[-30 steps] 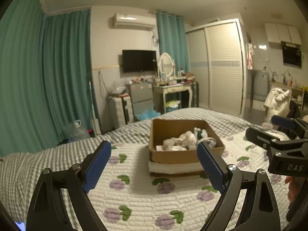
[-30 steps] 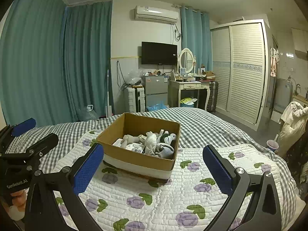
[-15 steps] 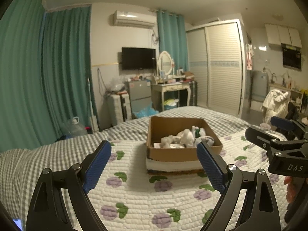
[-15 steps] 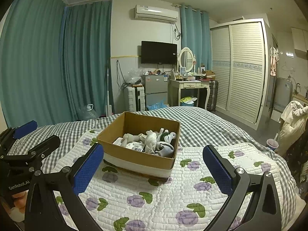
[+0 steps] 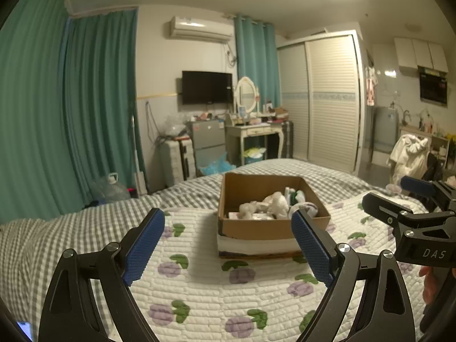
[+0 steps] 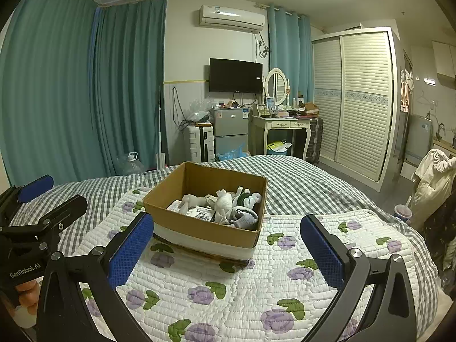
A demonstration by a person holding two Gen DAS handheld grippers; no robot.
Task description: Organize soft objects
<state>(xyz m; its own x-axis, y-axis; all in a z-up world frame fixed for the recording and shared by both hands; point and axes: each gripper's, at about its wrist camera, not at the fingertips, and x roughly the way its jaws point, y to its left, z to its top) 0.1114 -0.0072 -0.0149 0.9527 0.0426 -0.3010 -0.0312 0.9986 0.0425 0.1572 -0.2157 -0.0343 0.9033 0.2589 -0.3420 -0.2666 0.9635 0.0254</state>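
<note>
Both tools, left tool (image 5: pixel 228 245) and right tool (image 6: pixel 226 252), hang spread apart and empty short of the box (image 6: pixel 205 228) of socks (image 6: pixel 228 209) on the bed (image 6: pixel 285 270); reach in from above and pinch one sock only.

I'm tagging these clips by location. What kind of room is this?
Most likely a bedroom in a small flat: a bed with a flowered quilt, a louvred wardrobe, and a dressing table with an oval mirror.

"DAS" on the right tool (image 5: pixel 421 222); "GenRobot.AI" on the left tool (image 6: pixel 42 213).
</note>
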